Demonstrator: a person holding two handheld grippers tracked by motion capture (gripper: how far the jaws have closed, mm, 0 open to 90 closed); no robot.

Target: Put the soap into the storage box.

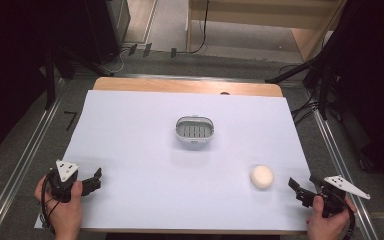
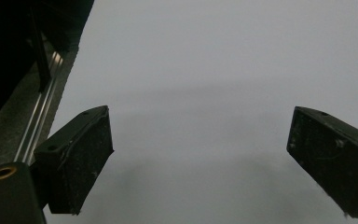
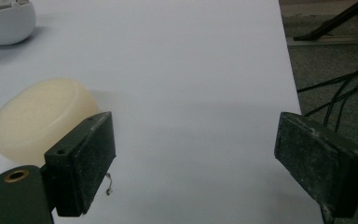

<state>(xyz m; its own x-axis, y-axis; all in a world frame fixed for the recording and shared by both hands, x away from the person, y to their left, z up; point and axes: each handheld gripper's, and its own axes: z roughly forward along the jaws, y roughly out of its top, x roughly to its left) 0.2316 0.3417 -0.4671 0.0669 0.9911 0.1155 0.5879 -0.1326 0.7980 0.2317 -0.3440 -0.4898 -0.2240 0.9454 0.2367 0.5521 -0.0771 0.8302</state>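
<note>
Gaping wide, both empty — right gripper (image 1: 297, 189) near soap bar (image 1: 262, 176), left gripper (image 1: 96, 179) apart.

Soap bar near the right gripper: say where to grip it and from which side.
Grip the soap bar across its rounded side wall, likely coming in low from the right with the right gripper, whose jaws stand open. It lies flat on the white sheet, a low round puck, so its top offers no hold.
</note>
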